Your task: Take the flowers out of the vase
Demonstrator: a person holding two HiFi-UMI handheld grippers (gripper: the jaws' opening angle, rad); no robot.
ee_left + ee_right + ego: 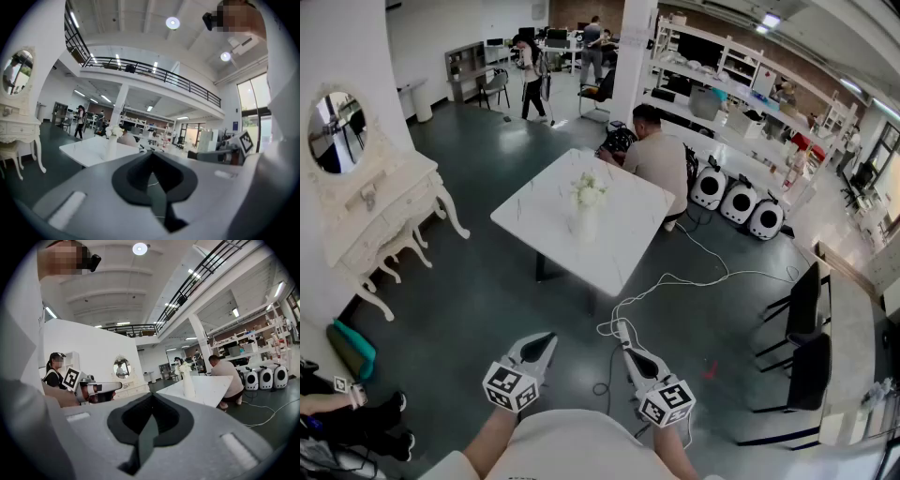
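Two grippers are out in front of the person at the bottom of the head view, the left gripper (547, 337) and the right gripper (627, 330), side by side and apart, pointing nearly level toward the middle of the room. Each gripper's own view shows its jaws closed tip to tip with nothing caught between them, so both are clenched and empty. The flowers (589, 190), a small white bunch, sit upright in a slim white vase (586, 225) that stands near the centre of the white marble tabletop (534, 216), in the middle of the head view and well apart from both grippers. A wide stretch of dark floor (478, 309) lies between, with a pale cable (694, 277) snaking across it toward the person's feet. Someone in a light shirt (659, 155) crouches just behind the far edge of the tabletop, and a white dressing table (380, 220) with an oval mirror (336, 131) stands against the wall at the left. As I judge it, nothing of the job is done yet: the flowers are untouched in the vase. What is left is all of it: walking up to the tabletop, opening a gripper, closing it on the stems and lifting the bunch clear, probably with the other gripper steadying the vase, which looks tall and easy to tip.
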